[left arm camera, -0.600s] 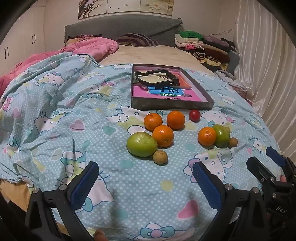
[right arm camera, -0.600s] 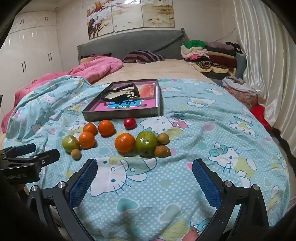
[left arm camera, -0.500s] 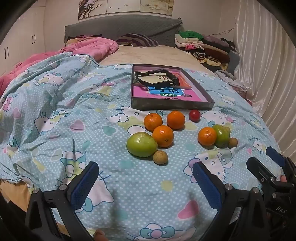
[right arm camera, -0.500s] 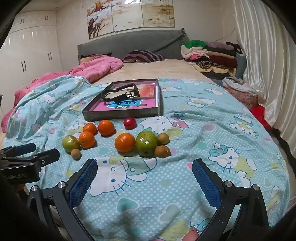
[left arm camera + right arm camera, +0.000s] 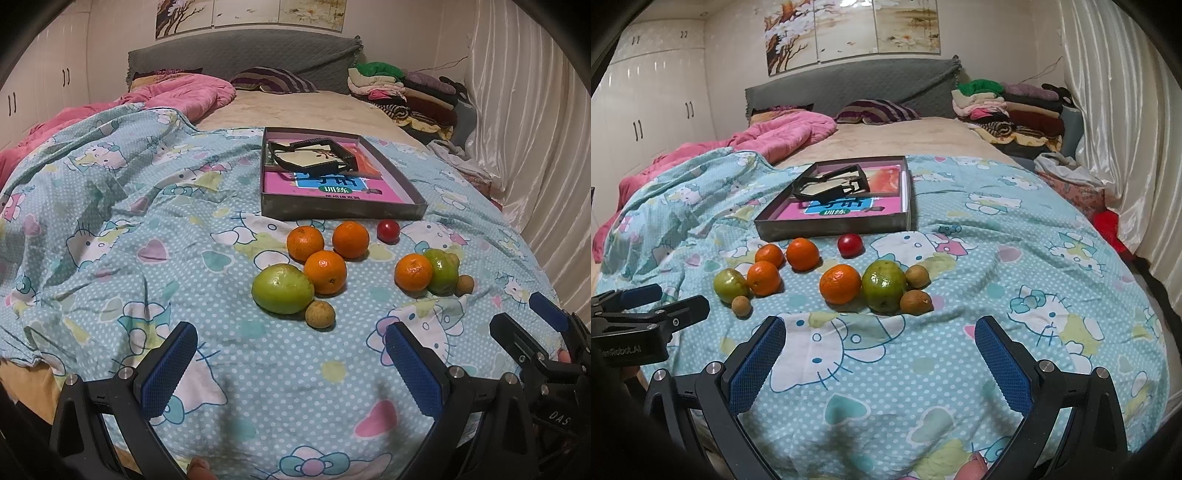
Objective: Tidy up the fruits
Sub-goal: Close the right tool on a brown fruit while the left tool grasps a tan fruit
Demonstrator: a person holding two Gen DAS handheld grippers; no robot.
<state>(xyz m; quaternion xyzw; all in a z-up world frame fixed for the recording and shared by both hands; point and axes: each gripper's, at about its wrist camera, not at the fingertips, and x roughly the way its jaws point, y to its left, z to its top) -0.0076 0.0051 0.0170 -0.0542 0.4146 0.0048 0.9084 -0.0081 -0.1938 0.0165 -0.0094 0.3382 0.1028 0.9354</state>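
Orange, green, brown and red fruit lies loose on the blue cartoon-print bedsheet (image 5: pixel 155 206), ahead of both claws and well short of being sorted. Neither claw holds anything: the left gripper (image 5: pixel 291 363) has its blue pads spread wide above bare sheet, and the right gripper (image 5: pixel 881 360) is spread just as wide.

Straight ahead of the left claw sit a pale green fruit (image 5: pixel 282 294) with a small brown fruit (image 5: pixel 320 314) touching it, and three oranges (image 5: pixel 325 272) bunched just beyond. Ahead of the right claw are a single orange (image 5: pixel 840 283) pressed against a darker green fruit (image 5: pixel 884 286), with two brown fruits (image 5: pixel 915 302) on that fruit's far side. A small red fruit (image 5: pixel 850 245) lies farther off, near the front wall of the shallow grey tray (image 5: pixel 831 228), which holds a pink book and a black frame.

Each claw faces its own cluster, probably so the two hands can share the work; wide jaws suit the round fruit, which may roll on soft bedding.
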